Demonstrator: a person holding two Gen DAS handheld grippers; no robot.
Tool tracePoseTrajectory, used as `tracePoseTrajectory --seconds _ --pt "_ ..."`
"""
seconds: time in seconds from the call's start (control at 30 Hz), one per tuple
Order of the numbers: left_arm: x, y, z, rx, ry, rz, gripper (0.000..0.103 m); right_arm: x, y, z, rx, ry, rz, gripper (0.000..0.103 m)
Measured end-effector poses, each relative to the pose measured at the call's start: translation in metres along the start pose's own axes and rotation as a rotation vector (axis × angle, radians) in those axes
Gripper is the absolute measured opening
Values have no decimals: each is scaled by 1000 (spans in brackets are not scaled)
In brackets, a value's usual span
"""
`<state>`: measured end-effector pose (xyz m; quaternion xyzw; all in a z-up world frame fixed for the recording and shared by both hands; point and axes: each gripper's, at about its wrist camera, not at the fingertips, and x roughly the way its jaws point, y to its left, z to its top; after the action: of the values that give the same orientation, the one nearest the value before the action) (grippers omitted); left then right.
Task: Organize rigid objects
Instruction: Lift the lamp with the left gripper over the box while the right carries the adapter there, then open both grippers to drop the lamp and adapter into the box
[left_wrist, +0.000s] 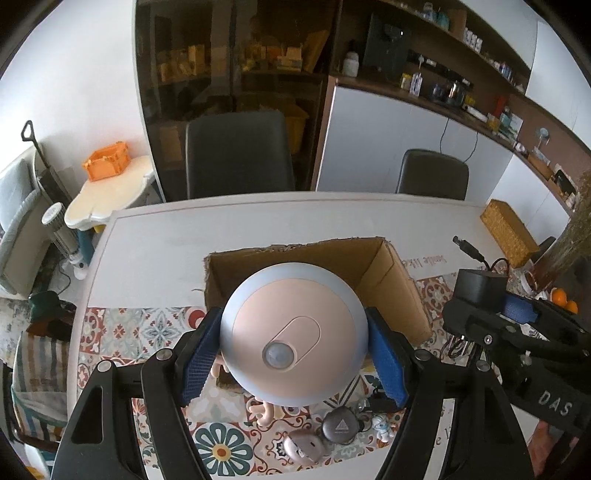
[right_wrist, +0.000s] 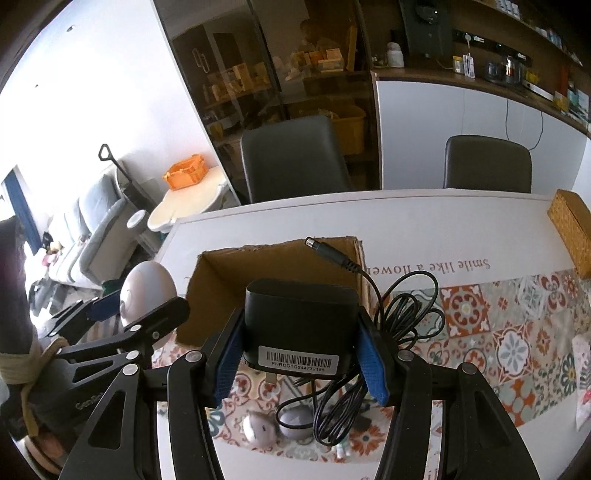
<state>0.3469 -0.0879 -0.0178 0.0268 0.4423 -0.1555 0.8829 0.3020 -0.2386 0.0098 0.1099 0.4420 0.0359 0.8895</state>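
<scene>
My left gripper (left_wrist: 294, 347) is shut on a round grey-and-pink sensor lamp (left_wrist: 293, 334), held above the near edge of an open cardboard box (left_wrist: 391, 273). My right gripper (right_wrist: 301, 341) is shut on a black power adapter (right_wrist: 301, 328) with a barcode label; its black cable (right_wrist: 402, 314) loops to the right and hangs down. The adapter hangs in front of the same box (right_wrist: 221, 280). The right gripper also shows at the right of the left wrist view (left_wrist: 480, 295), and the left gripper with the lamp at the left of the right wrist view (right_wrist: 147, 291).
On the patterned tablecloth below lie a pink earbud case (left_wrist: 303, 445), a dark round case (left_wrist: 340, 426), a small figurine (left_wrist: 382, 426) and a pink toy (left_wrist: 264, 408). A woven box (left_wrist: 509, 232) stands at the table's right. Two dark chairs (left_wrist: 238, 155) stand behind the table.
</scene>
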Motion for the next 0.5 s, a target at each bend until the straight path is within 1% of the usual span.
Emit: tracePoseTrajectory --seconds 0.27,0.37,0.43,0.5 --pt "39 -1 13 16 93 37 75 26 -6 14 -5 49 -27 57" --pt "53 0 12 11 142 40 75 36 -7 18 -18 70 -42 57" --pt "58 0 11 11 160 40 75 41 -7 19 -24 81 -53 57" --pt "62 0 9 14 169 55 75 47 -8 19 -27 91 -60 57"
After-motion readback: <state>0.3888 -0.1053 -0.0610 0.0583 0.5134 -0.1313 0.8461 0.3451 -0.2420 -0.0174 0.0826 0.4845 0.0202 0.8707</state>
